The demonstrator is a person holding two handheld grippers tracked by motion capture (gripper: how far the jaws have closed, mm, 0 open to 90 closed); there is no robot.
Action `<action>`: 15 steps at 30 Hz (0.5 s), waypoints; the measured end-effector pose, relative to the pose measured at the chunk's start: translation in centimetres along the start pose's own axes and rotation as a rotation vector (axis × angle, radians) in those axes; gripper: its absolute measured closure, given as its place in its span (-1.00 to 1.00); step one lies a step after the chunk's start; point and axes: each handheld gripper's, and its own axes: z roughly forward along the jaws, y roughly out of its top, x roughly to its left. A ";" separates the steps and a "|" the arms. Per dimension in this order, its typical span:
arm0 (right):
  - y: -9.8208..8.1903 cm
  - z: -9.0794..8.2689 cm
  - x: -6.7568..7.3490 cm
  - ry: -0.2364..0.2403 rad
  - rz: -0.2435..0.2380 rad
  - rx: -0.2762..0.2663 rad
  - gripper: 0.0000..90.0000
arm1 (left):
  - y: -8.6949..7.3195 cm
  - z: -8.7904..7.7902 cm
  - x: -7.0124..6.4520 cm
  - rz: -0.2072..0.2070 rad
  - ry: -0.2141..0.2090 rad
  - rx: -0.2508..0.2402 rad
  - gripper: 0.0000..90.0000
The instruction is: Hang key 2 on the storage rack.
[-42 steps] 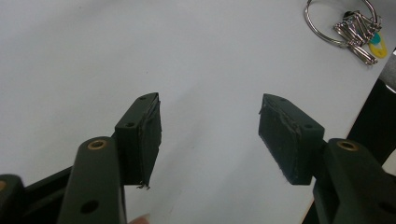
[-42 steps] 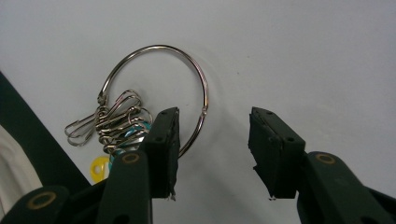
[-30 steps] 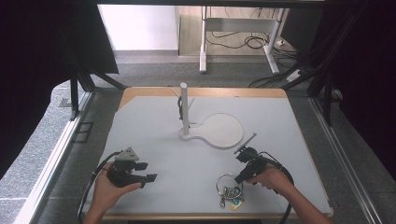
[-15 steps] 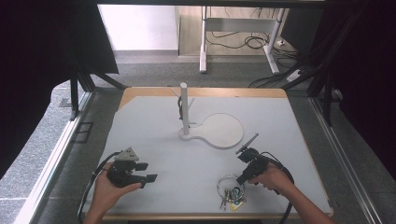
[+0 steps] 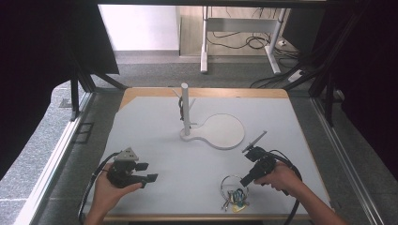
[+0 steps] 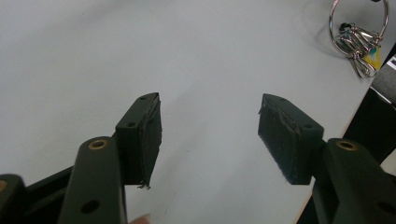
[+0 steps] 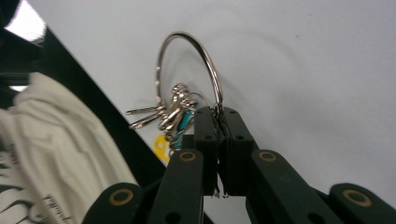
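Key ring (image 7: pixel 189 70) is pinched at its wire by the right gripper (image 7: pixel 218 113), jaws having just closed on it; keys (image 7: pixel 170 116) dangle just left. Grip is thin: a swing could slip it. Beyond stands the post (image 5: pixel 185 110). Left gripper (image 5: pixel 145 172) idles open, well apart.

A white table (image 5: pixel 155 117) with a wooden edge stands on grey carpet (image 5: pixel 42 164). Black curtains (image 5: pixel 47 51) hang at both sides, held on dark frame bars (image 5: pixel 74 96). Beyond the table, a pale floor (image 5: pixel 244 28) carries a white desk frame (image 5: pixel 204 42) and loose black cables (image 5: pixel 234 40). Daylight brightens a white wall (image 5: pixel 136 28) at the back.
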 end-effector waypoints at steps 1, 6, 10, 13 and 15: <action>0.0 -0.1 0.1 0.004 0.000 -0.002 0.93 | 0.0 0.0 0.0 0.000 0.000 -0.001 -0.11; 0.0 -0.8 0.3 -0.001 -0.024 -0.018 0.94 | 0.0 0.0 0.0 0.000 0.000 -0.003 -0.11; 0.1 -1.6 0.4 -0.016 -0.032 -0.036 0.94 | 0.0 0.0 0.0 -0.001 0.000 -0.005 -0.11; 0.1 -2.4 0.6 -0.024 -0.043 -0.055 0.94 | 0.0 0.0 0.1 0.005 0.001 -0.002 -0.11; 0.2 -3.0 0.6 -0.025 -0.051 -0.068 0.94 | 0.0 0.0 0.1 0.007 0.001 -0.001 -0.11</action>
